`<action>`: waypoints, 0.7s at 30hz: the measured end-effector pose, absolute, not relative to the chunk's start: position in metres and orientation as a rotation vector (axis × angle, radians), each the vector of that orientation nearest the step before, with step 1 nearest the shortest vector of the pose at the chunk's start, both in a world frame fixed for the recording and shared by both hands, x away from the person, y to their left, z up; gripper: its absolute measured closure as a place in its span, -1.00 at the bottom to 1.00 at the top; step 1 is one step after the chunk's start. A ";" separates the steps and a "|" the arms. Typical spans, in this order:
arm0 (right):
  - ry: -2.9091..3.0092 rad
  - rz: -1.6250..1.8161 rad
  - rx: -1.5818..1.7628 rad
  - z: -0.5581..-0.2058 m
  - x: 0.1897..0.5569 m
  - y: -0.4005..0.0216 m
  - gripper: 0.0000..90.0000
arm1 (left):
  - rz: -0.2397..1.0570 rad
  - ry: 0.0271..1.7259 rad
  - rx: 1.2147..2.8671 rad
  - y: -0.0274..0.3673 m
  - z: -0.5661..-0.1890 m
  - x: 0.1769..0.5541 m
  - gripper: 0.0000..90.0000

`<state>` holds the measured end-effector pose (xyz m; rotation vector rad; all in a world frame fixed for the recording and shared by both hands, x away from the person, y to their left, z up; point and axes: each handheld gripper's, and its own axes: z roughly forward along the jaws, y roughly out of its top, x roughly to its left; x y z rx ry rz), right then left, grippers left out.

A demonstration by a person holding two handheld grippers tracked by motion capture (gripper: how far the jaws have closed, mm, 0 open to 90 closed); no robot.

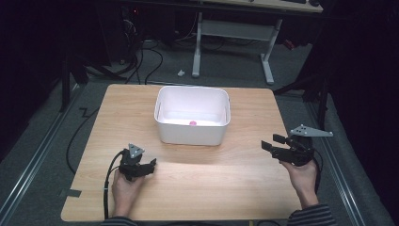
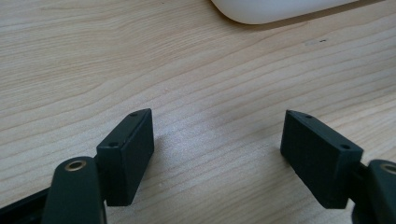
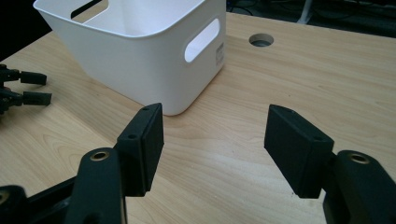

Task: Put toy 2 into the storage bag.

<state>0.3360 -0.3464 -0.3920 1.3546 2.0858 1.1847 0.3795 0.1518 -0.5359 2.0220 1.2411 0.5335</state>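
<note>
The white rectangular plastic bin (image 1: 192,115) with oval handle cut-outs stood on the far middle of the light wooden counter (image 1: 211,174), open side up, and a small pink object (image 1: 192,123) lay on its floor near the front wall; what it was could not be made out. In the right gripper view the bin (image 3: 140,60) stood ahead and to the left of the fingers, apart from them, with a small label beside its handle slot. The right gripper (image 1: 272,145), held in the person's right hand (image 1: 301,176) at the counter's right edge, was clear of the bin; its black fingers (image 3: 142,144) showed a wide gap between them with nothing in it, only bare wood. The left gripper (image 1: 151,163), held in the left hand (image 1: 123,188), sat low at the front left of the counter, pointing right. Its black fingers (image 2: 128,156) were spread wide apart over bare wood, gripping nothing, with the bin's rounded lower edge (image 2: 275,10) well ahead of them. A round cable hole (image 3: 261,40) was cut in the counter beyond the bin. Grey carpet (image 1: 226,70) and a white desk frame (image 1: 235,35) lay behind.
</note>
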 end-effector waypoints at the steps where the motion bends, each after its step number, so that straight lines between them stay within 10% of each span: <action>1: 2.086 1.185 1.355 -0.392 0.336 -0.346 -0.16 | 0.534 1.241 2.022 0.152 -0.536 0.380 -0.42; 21: 2.080 1.184 1.453 -0.460 0.336 -0.344 -0.16 | 0.534 1.241 2.022 0.152 -0.536 0.379 -0.42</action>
